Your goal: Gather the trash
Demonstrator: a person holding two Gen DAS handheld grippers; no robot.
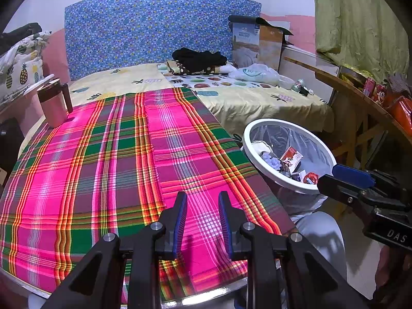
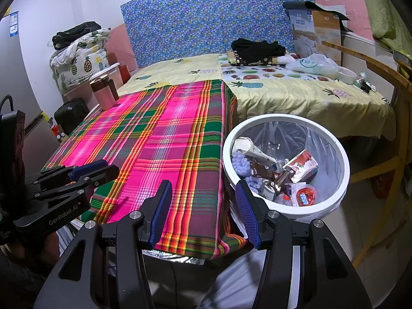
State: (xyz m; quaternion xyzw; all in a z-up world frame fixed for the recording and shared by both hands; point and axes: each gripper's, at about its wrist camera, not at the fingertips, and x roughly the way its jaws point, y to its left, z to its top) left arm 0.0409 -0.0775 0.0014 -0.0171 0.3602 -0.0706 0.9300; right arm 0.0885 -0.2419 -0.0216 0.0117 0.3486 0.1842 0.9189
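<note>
though both pairs of jaws are empty, they stand differently: the left gripper (image 1: 202,221) has its blue pads drawn in to a narrow gap with only cloth showing between them, while the right gripper (image 2: 203,211) has its pads spread wide, straddling the table's near right corner. both hover low over the plaid tablecloth (image 1: 123,154), which looks bare of litter apart from a pink mug (image 1: 52,103) standing upright at its far left edge. outward to the right, just beside the table's edge and below its level, sits the white bin (image 2: 342,180) with a clear liner, already holding the trash (image 2: 283,172): wrappers, a small red-and-white carton, crumpled paper and a red-lidded cup. the bin lies to the right of both grippers, and the right gripper is plainly the nearer, its right pad almost over the rim. by my judgement the collecting from the table is all but done; any leftover piece would travel rightward and down into that bin.
</note>
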